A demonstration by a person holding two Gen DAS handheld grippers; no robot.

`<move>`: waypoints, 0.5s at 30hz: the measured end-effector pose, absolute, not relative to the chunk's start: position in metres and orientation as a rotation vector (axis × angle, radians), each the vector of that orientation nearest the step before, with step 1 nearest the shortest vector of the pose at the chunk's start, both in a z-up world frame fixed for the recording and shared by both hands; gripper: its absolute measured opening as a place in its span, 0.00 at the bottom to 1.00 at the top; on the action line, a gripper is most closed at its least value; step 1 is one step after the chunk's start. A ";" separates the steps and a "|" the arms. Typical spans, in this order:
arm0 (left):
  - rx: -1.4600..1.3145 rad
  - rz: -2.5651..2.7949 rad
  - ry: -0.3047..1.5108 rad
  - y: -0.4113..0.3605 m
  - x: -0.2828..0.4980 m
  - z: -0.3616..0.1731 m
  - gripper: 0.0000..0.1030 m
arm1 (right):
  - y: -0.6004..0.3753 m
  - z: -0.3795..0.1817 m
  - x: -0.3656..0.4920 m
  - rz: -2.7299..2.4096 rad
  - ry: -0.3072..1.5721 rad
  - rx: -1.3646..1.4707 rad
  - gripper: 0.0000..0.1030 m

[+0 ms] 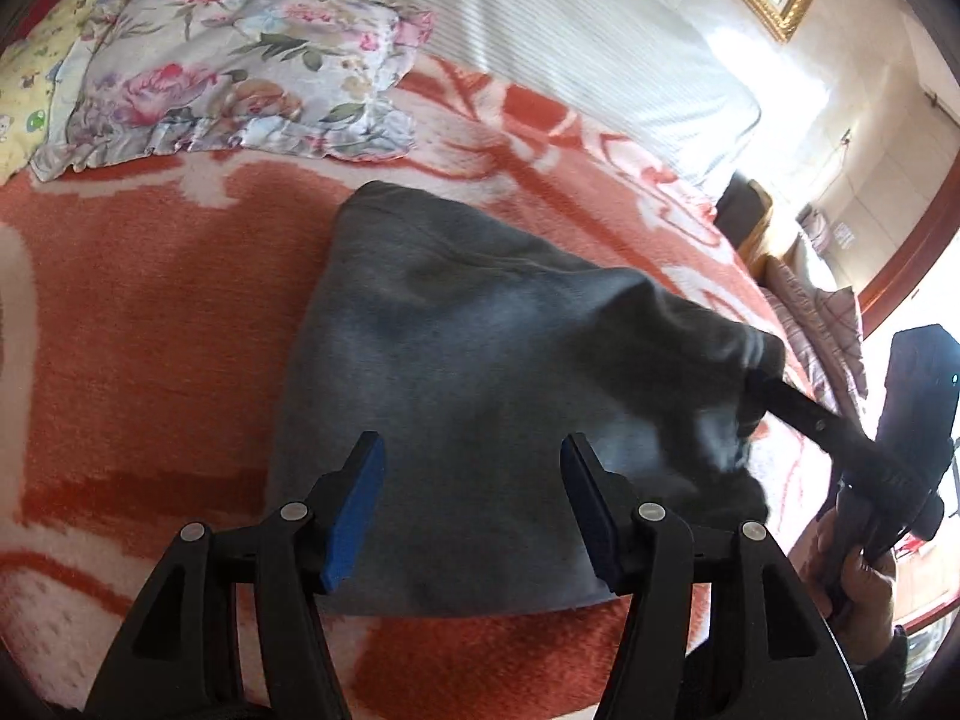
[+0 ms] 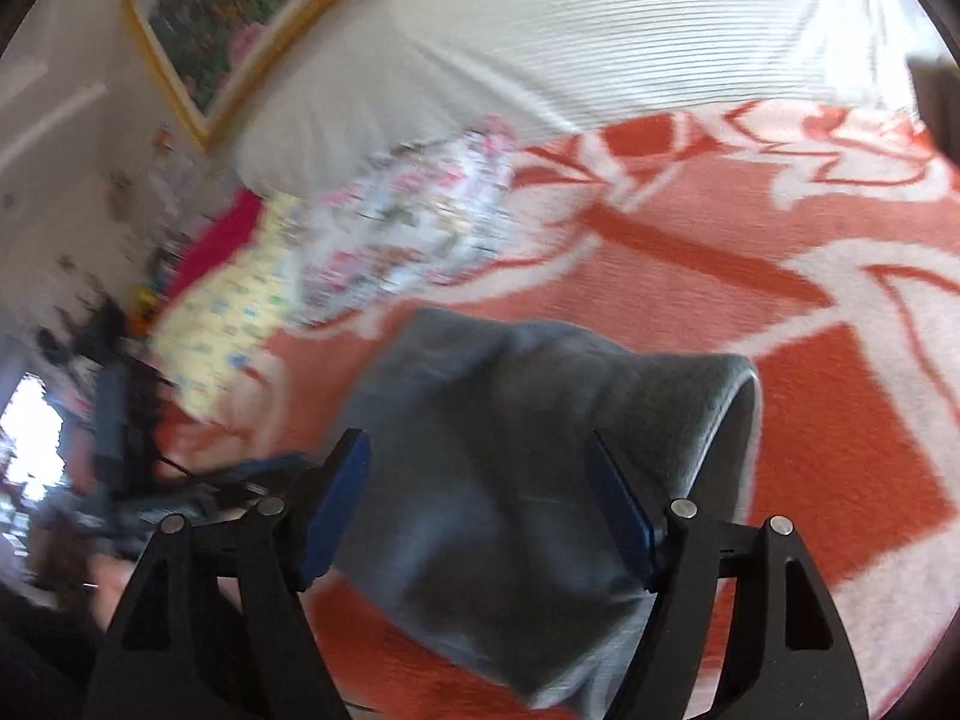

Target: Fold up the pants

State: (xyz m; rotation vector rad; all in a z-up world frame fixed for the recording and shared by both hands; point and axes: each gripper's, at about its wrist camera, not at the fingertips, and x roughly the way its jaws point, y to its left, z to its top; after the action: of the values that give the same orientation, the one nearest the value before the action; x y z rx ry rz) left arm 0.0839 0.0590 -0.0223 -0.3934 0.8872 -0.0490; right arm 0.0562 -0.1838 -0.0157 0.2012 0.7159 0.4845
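Observation:
Grey pants lie folded into a thick block on the orange and white blanket. My left gripper is open and empty, hovering over the near edge of the pants. My right gripper shows in the left wrist view at the block's right edge, its fingertips hidden in a raised fold of cloth. In the right wrist view the right gripper has its jaws wide apart over the pants, with the cloth's curled edge lifted at the right. That view is blurred by motion.
A floral pillow and a yellow pillow lie at the bed's far left. A white striped bolster runs along the back. A framed picture hangs on the wall. A plaid cushion lies at the bed's right edge.

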 end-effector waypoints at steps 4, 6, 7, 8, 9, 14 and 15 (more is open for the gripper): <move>-0.390 -0.020 0.914 0.070 0.098 -0.037 0.59 | -0.185 -0.042 0.076 0.427 0.779 0.175 0.73; -0.399 -0.007 0.931 0.075 0.106 -0.044 0.59 | -0.188 -0.052 0.090 0.419 0.797 0.195 0.73; -0.406 -0.008 0.937 0.077 0.109 -0.047 0.59 | -0.191 -0.055 0.096 0.420 0.793 0.217 0.73; -0.413 -0.003 0.940 0.080 0.111 -0.049 0.59 | -0.194 -0.057 0.103 0.426 0.787 0.241 0.73; -0.419 -0.003 0.941 0.082 0.113 -0.051 0.59 | -0.195 -0.058 0.108 0.426 0.782 0.252 0.73; -0.396 0.001 0.958 0.080 0.120 -0.059 0.59 | -0.196 -0.062 0.119 0.436 0.779 0.244 0.74; -0.387 0.005 0.957 0.078 0.119 -0.059 0.59 | -0.194 -0.061 0.117 0.437 0.778 0.242 0.74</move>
State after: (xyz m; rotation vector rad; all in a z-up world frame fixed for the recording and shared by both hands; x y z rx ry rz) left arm 0.1192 0.0782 -0.0593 -0.3872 0.9573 0.0048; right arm 0.1172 -0.1945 -0.0611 0.2425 0.7783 0.4374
